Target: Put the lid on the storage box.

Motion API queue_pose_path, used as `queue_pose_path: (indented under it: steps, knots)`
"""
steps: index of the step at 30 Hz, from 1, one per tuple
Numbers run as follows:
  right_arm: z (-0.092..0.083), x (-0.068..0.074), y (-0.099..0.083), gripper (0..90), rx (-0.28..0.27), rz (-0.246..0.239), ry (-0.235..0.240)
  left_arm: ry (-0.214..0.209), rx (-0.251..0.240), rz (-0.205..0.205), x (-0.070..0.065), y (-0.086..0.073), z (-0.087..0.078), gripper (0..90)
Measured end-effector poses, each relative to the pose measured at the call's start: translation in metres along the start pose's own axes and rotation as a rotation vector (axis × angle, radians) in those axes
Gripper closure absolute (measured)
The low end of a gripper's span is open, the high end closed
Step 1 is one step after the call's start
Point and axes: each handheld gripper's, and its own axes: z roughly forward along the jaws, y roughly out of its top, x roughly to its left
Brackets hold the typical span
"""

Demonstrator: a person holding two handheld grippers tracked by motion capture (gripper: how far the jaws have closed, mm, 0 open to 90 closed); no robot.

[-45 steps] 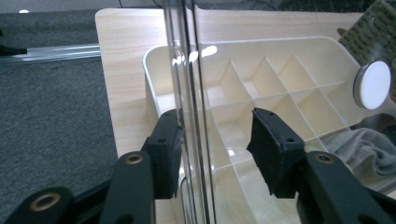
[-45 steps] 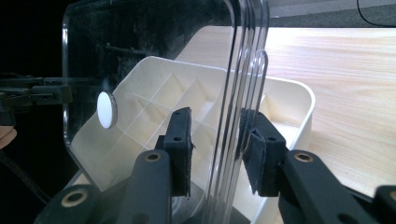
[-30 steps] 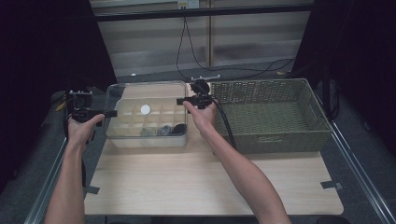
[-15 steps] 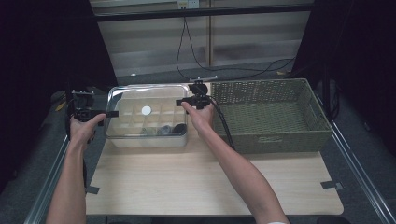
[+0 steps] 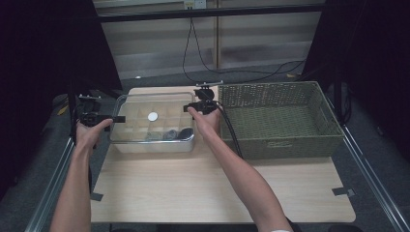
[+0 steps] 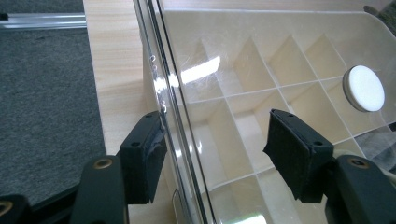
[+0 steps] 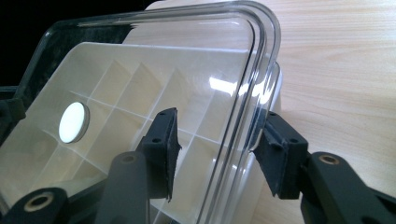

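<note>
A clear box (image 5: 153,126) with a divided inner tray sits at the back left of the bench (image 5: 217,188), and a clear lid (image 5: 145,116) with a white round knob (image 5: 153,116) lies on top of it. The left hand-held gripper (image 5: 113,119) is at the lid's left edge and the right hand-held gripper (image 5: 189,107) at its right edge, each held in a hand whose forearm comes up from the near side.

In the left gripper view the jaws of the left hand-held gripper (image 6: 217,151) straddle the lid's rim (image 6: 173,126); the left pad (image 6: 147,158) sits against or very nearly against the rim's outer side, while the right pad (image 6: 292,156) stands off above the lid's surface. The jaws are apart and have just been opening, with the rim between them.

In the right gripper view the right hand-held gripper (image 7: 215,156) straddles the lid's rounded corner rim (image 7: 252,93). Its left pad (image 7: 163,144) hangs over the lid well clear of the rim, and its right pad (image 7: 275,156) is just beside the rim's outer face; whether it touches is hard to say through the glare. These jaws are apart too and have just been opening.

Some dark items (image 5: 174,134) lie in the box's near compartments, blurred through the plastic. A green wicker basket (image 5: 280,145) stands just to the right of the box, close behind the right hand. A black cable (image 5: 227,130) trails from the right hand-held gripper along the forearm, between box and basket. More cables (image 5: 193,53) hang down the wall behind the bench.
</note>
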Motion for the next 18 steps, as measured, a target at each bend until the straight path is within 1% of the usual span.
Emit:
queue_pose_path:
  steps: [1,2,4,5,6,7,8,10,11,14,17,18]
  knots:
    - [0.001,0.000,-0.001,51.5,0.002,0.001,-0.005,0.004,-0.002,-0.004,0.000,0.000,0.001,38.3]
    - [0.001,-0.001,-0.001,52.2,0.001,0.001,-0.011,-0.001,-0.002,-0.008,0.000,0.000,0.002,38.3]
    - [0.002,-0.002,-0.002,52.5,0.000,0.018,-0.016,-0.005,-0.002,-0.011,0.002,-0.001,0.003,38.3]
    - [0.003,-0.003,-0.003,52.4,0.001,0.014,-0.018,-0.001,-0.004,-0.017,0.002,-0.001,0.004,38.2]
    - [0.004,-0.003,-0.003,52.4,0.006,0.024,-0.022,0.005,-0.012,-0.027,0.001,-0.001,0.006,38.1]
    - [0.005,-0.004,-0.003,52.3,0.010,0.027,-0.024,0.000,0.005,-0.010,0.002,-0.001,0.006,37.7]
    - [0.006,-0.005,-0.004,52.3,0.013,0.030,-0.025,0.005,0.007,-0.009,0.002,-0.001,0.007,37.3]
    - [0.007,-0.006,-0.005,52.6,0.031,0.037,-0.027,0.011,0.003,-0.022,0.001,-0.001,0.009,36.5]
    - [0.007,-0.006,-0.005,53.1,0.032,0.041,-0.029,0.011,0.013,-0.010,0.002,-0.001,0.010,35.8]
    - [0.008,-0.006,-0.007,52.9,0.039,0.033,-0.053,0.013,0.005,-0.018,0.001,-0.002,0.012,34.2]
    - [0.009,-0.005,-0.007,53.2,0.039,0.029,-0.058,0.013,0.010,-0.017,0.001,-0.002,0.012,33.1]
    - [0.009,-0.005,-0.008,53.2,0.039,0.029,-0.061,0.019,0.005,-0.022,0.000,-0.002,0.013,32.8]
